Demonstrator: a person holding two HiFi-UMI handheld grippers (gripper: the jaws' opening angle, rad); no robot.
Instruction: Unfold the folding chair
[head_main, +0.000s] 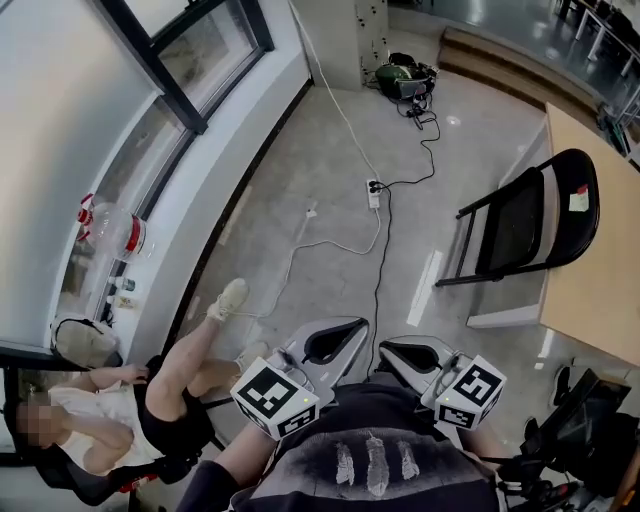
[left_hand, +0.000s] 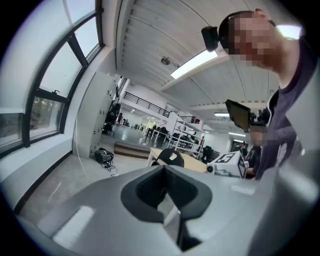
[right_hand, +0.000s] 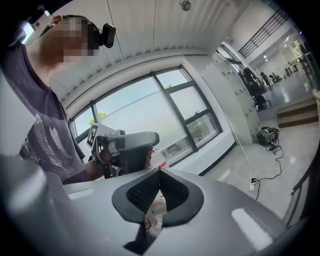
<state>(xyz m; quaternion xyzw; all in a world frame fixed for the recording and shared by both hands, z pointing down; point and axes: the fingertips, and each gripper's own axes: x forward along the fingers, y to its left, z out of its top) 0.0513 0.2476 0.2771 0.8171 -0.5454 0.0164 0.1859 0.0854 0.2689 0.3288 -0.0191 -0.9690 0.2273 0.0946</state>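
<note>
The jaws of the left gripper are closed together with nothing between them. The jaws of the right gripper are likewise closed together and empty. Both grippers are held side by side in front of the person's torso, well apart from the folding chair.

The folding chair is black and in its folded state, seat flat against the backrest. It stands upright on the floor, against the edge of a wooden table directly behind it. A small pale sticker sits on the upper part of the chair's backrest.

On the floor to the left of the chair, as the head view shows it, lies a white power strip. A black cable and a white cable run from it. Beyond the chair, near the far wall, is a dark bag. A seated person is well apart from the chair, on the far side of the grippers from it, beside the window wall.
</note>
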